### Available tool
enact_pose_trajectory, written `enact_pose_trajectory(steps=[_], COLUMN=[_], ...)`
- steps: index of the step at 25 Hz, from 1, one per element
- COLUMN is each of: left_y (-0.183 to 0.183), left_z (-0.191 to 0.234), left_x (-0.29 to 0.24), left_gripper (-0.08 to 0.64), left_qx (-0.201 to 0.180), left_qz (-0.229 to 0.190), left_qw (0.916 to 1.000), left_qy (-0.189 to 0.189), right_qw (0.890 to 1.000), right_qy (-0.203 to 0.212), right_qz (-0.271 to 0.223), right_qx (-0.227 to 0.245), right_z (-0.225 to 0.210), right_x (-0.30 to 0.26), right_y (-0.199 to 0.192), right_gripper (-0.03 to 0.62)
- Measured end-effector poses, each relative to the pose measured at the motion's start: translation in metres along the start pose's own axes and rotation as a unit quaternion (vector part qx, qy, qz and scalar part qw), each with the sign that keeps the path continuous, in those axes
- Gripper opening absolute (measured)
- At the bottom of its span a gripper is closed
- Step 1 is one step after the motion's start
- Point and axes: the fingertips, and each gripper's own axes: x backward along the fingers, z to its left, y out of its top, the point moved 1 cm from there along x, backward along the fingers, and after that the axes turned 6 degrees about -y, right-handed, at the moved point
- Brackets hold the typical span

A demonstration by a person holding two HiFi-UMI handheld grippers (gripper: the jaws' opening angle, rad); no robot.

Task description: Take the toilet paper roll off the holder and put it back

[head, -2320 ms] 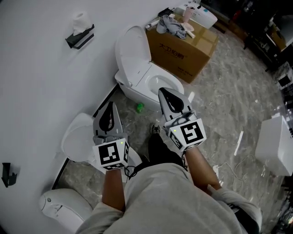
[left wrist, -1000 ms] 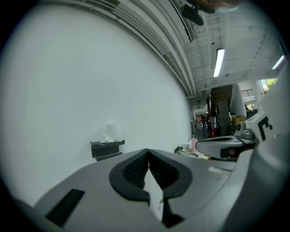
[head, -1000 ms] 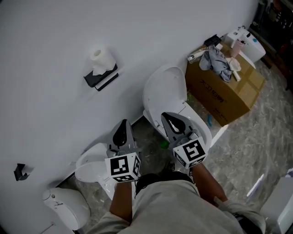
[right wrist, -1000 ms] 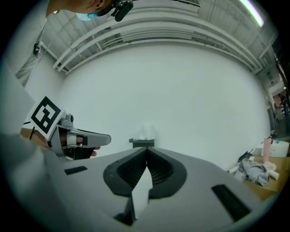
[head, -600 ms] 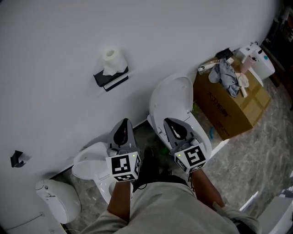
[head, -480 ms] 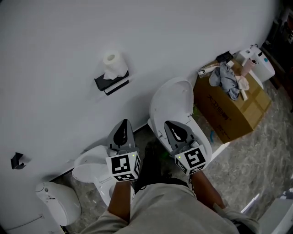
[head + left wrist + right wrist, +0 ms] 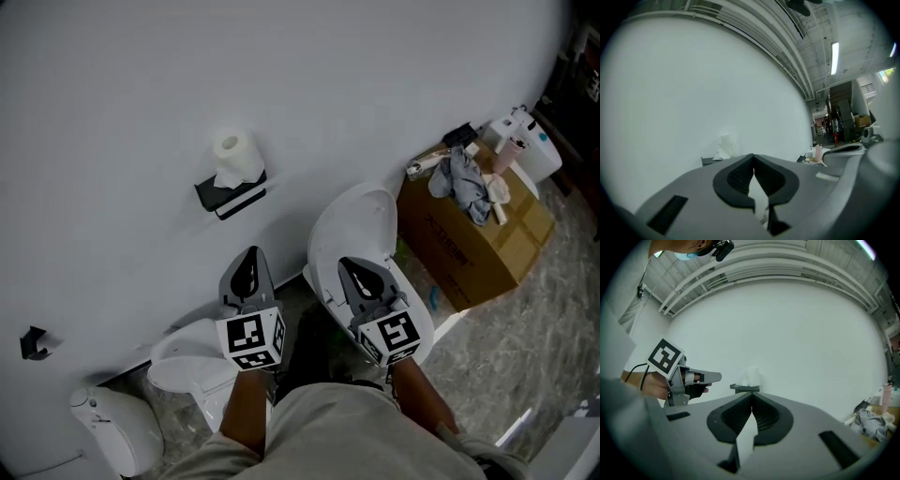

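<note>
White wall (image 7: 112, 94) fills most of the head view, and grey marble floor (image 7: 525, 309) shows at about 4 o'clock. On the wall is fixed a black holder (image 7: 230, 195). The toilet paper roll (image 7: 232, 155) sits on top of it, with some loose paper hanging at its front.

Both tools are held low in the picture, well apart from the roll. The left gripper (image 7: 248, 255) has the roll at about 12 o'clock from its tip. Its own view shows the jaws clenched, tip against tip, with only air between them. The right gripper (image 7: 352, 266) has the roll at about 10 o'clock, and its jaws are also pressed together on nothing.

Under the right gripper stands a white toilet (image 7: 352, 220) with the lid raised against the wall. A second white bowl (image 7: 183, 361) lies at 7 o'clock of the left gripper. A cardboard box (image 7: 478, 248) with a grey cloth (image 7: 464, 178) on top stands at 2 o'clock.
</note>
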Motion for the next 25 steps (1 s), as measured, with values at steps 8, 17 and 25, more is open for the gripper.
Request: enact_pose_trajectory(steps=[8, 17, 25], left_y=[0.006, 0.005, 0.005], left_z=[0.025, 0.052, 0.067], left_x=[-0.038, -0.072, -0.092], left_gripper=[0.011, 0.012, 0.049], left_qx=[0.007, 0.017, 0.024], left_qz=[0.003, 0.007, 0.009], left_qw=[1.0000, 0.9998, 0.9997], left_qy=[-0.006, 0.001, 0.002], right_qw=[1.000, 1.000, 1.000], right_qy=[0.007, 0.007, 0.012], right_qz=[0.001, 0.014, 0.016], right_qx=[0.005, 0.013, 0.024], right_z=[-0.005, -0.014, -0.016], right_x=[-0.041, -0.076, -0.098], right_y=[0.005, 0.000, 0.003], right_gripper=[0.005, 0.005, 0.005])
